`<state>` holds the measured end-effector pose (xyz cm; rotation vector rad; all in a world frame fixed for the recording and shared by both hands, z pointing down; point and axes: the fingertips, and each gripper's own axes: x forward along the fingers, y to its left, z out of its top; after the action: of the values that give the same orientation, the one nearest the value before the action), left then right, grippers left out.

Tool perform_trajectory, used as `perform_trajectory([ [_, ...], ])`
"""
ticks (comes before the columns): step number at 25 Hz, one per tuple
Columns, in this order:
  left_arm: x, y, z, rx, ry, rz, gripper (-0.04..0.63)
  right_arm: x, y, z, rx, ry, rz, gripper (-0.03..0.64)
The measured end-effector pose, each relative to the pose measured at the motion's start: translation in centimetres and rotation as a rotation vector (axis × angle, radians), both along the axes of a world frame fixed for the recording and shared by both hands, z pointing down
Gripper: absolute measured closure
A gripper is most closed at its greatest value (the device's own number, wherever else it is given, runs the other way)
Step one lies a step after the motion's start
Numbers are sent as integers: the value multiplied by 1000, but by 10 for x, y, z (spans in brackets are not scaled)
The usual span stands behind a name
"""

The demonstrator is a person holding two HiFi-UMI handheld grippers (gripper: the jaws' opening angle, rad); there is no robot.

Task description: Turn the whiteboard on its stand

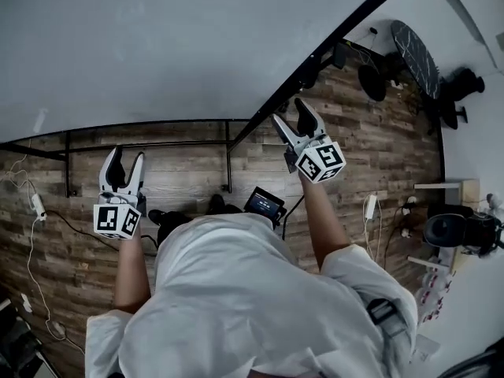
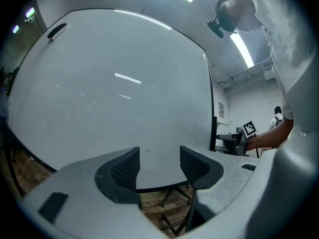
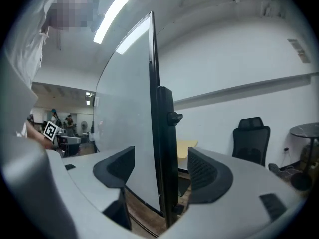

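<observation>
The big whiteboard [image 1: 173, 46] fills the top of the head view, with a black frame along its edge. My left gripper [image 1: 126, 162] is open in front of the board's lower edge; the white surface [image 2: 114, 83] spreads beyond my left gripper [image 2: 159, 166], with nothing between the jaws. My right gripper [image 1: 293, 120] is open at the board's right side. In the right gripper view the black side frame [image 3: 162, 133] stands edge-on between the open jaws of my right gripper [image 3: 160, 171], without a pad visibly touching it. A black knob [image 3: 173, 117] sits on that frame.
The stand's black base bars [image 1: 150, 144] run over the wood floor below the board. Cables and a power strip [image 1: 35, 203] lie at left. A round dark table [image 1: 415, 53] and a black office chair [image 3: 251, 138] stand to the right, near the white wall.
</observation>
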<state>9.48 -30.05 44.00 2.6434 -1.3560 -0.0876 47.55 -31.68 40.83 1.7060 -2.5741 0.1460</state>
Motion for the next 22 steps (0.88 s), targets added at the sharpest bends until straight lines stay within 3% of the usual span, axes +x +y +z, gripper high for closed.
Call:
perform_trajectory([
  [8, 4, 9, -9, -10, -34, -124, 354, -5, -46, 15, -62, -17, -277, 291],
  [15, -2, 16, -13, 0, -64, -156, 354, -24, -49, 23, -62, -29, -487, 309],
  [22, 17, 40, -13, 14, -27, -184, 354, -31, -44, 23, -35, -23, -576, 357],
])
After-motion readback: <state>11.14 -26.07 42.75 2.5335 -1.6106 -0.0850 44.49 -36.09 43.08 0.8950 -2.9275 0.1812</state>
